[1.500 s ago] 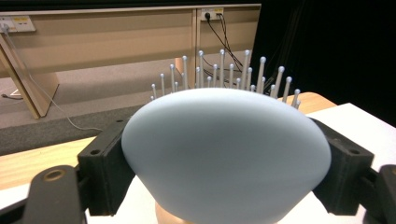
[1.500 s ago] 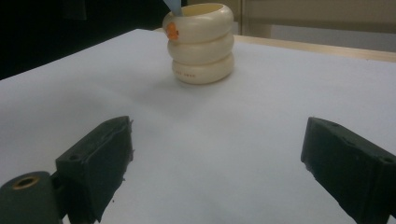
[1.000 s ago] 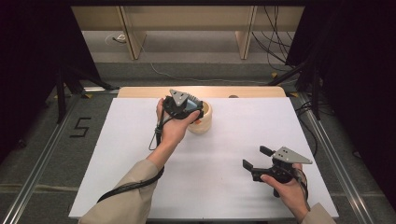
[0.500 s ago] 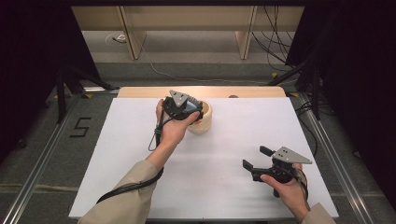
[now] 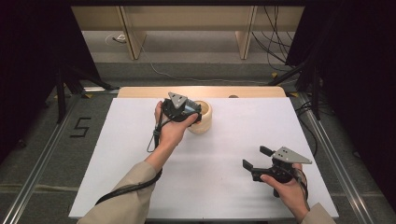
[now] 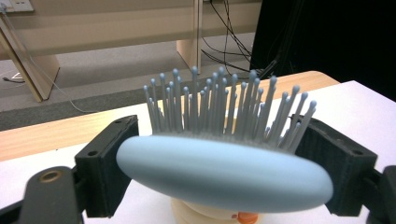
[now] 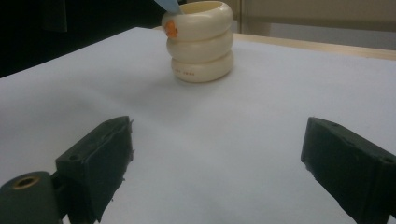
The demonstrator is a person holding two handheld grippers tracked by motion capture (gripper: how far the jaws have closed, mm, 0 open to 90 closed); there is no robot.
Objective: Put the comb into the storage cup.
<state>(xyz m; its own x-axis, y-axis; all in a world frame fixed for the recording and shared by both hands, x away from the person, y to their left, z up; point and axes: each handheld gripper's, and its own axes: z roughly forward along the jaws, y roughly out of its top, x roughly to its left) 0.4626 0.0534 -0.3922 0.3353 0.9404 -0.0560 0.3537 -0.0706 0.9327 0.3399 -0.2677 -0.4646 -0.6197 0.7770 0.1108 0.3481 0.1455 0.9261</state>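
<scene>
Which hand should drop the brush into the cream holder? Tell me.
Left. The left gripper already clamps the blue hairbrush directly over the cream holder. The right gripper sits open and apart, near the table's front edge.

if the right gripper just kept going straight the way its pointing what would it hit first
Probably the cream ringed holder: it stands ahead of the open right gripper, slightly off centre, with bare white table between. Depth is hard to judge.

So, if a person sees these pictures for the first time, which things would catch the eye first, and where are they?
Probably the light blue hairbrush, clamped across its head in the left gripper, bristles up, just above the cream ribbed holder near the far edge of the white table. Next, the right gripper, open with nothing between its jaws, at the near right of the table.
</scene>
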